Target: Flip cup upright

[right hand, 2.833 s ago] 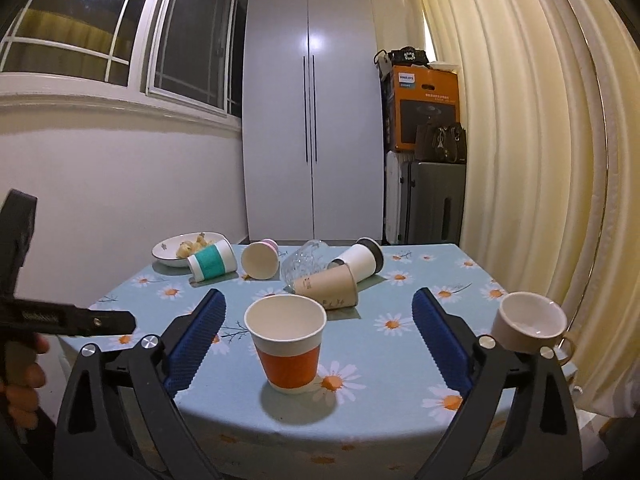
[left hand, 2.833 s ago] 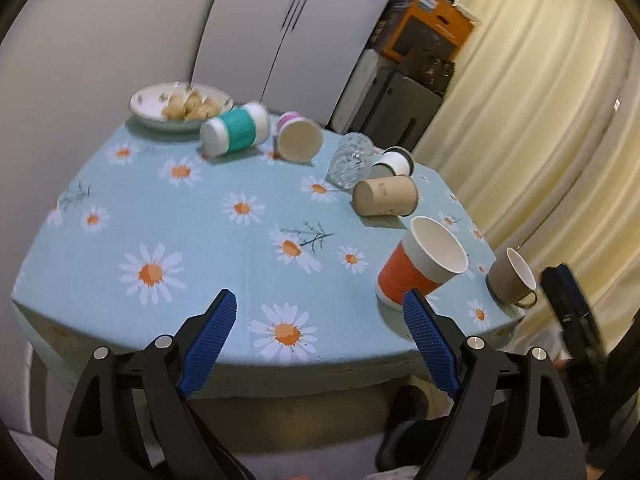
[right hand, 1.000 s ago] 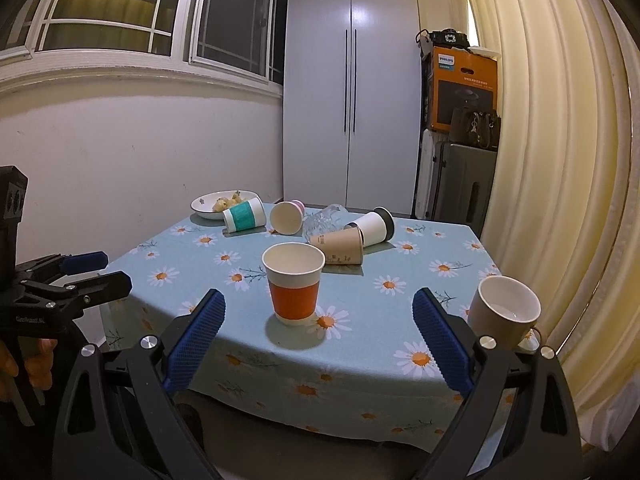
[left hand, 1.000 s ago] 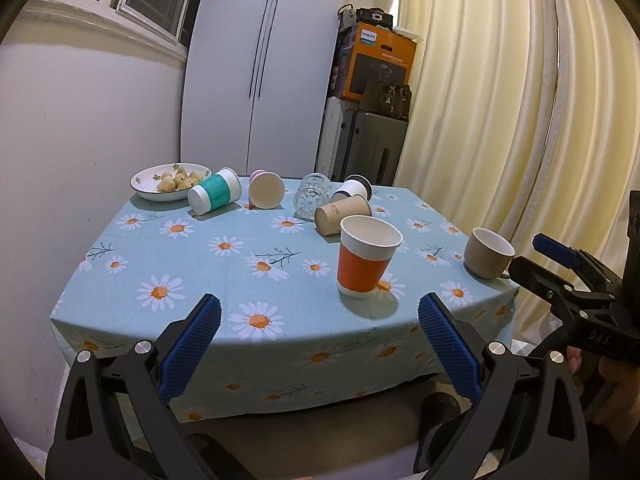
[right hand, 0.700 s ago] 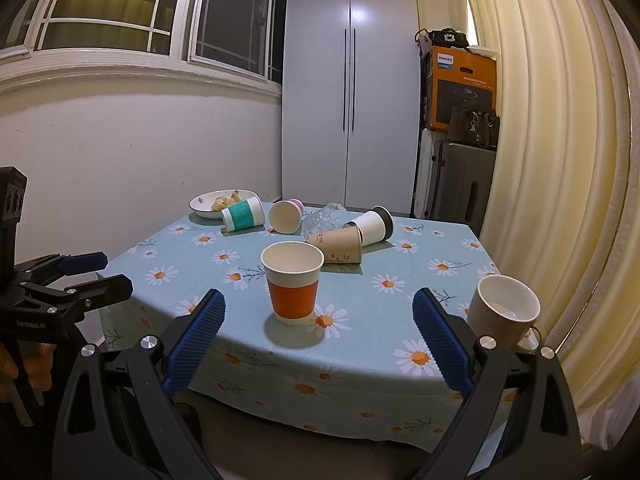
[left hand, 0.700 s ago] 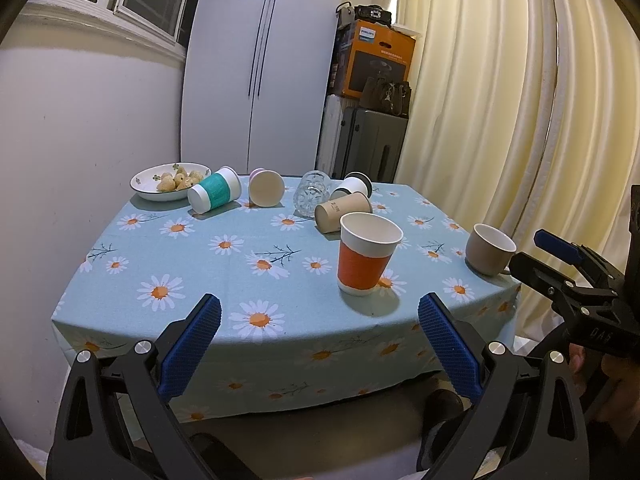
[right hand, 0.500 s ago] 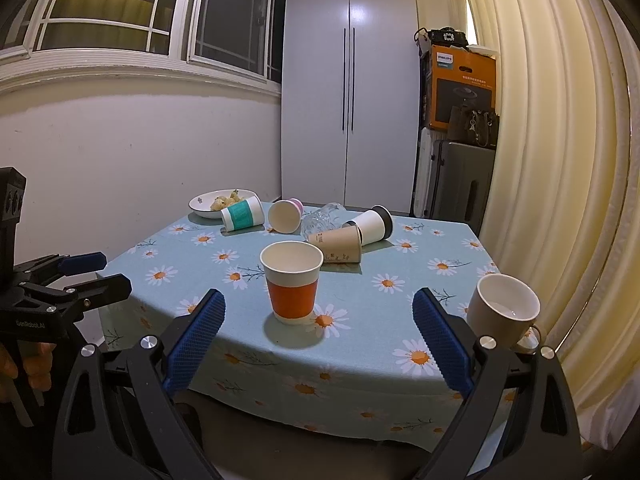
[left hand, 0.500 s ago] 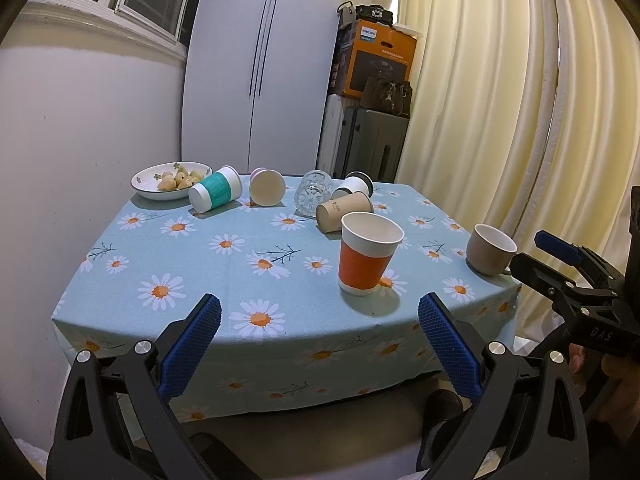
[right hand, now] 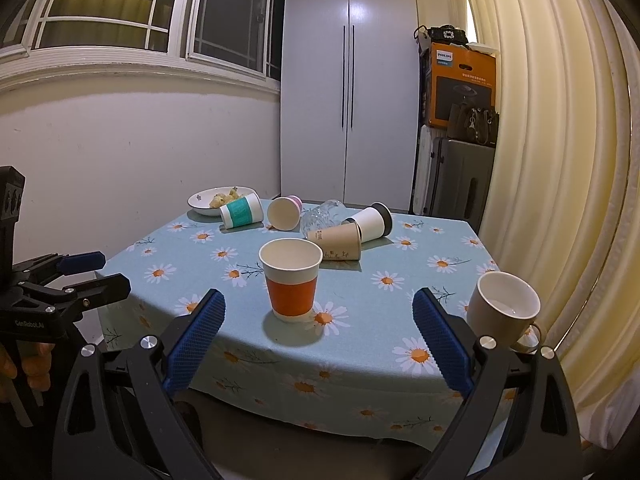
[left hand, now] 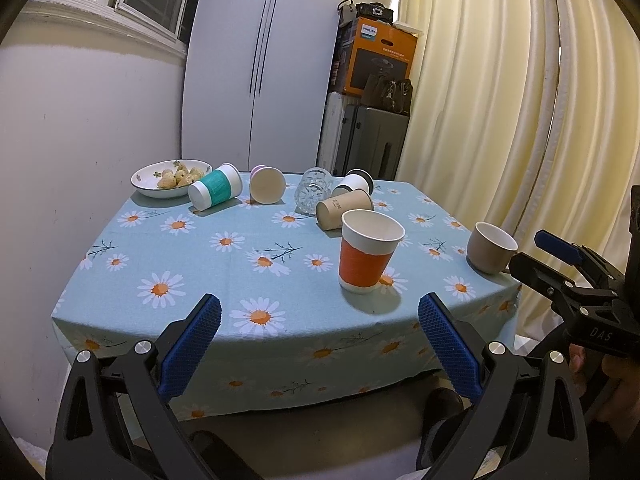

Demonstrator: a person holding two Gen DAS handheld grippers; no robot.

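While you hold both grippers back off the table's near edge, your left gripper (left hand: 319, 322) and right gripper (right hand: 319, 318) are spread wide with nothing between the ribbed blue pads (left hand: 191, 335). That orange-sleeved white paper cup (right hand: 291, 279) stands upright on the daisy-print blue tablecloth (left hand: 224, 264), pretty much unchanged from half a second ago; the tan paper cup (right hand: 336, 243) lies sideways behind it.

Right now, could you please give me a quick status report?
Both tools open, empty, short of the table. Orange cup upright; brown cup on its side. Nothing in the way.
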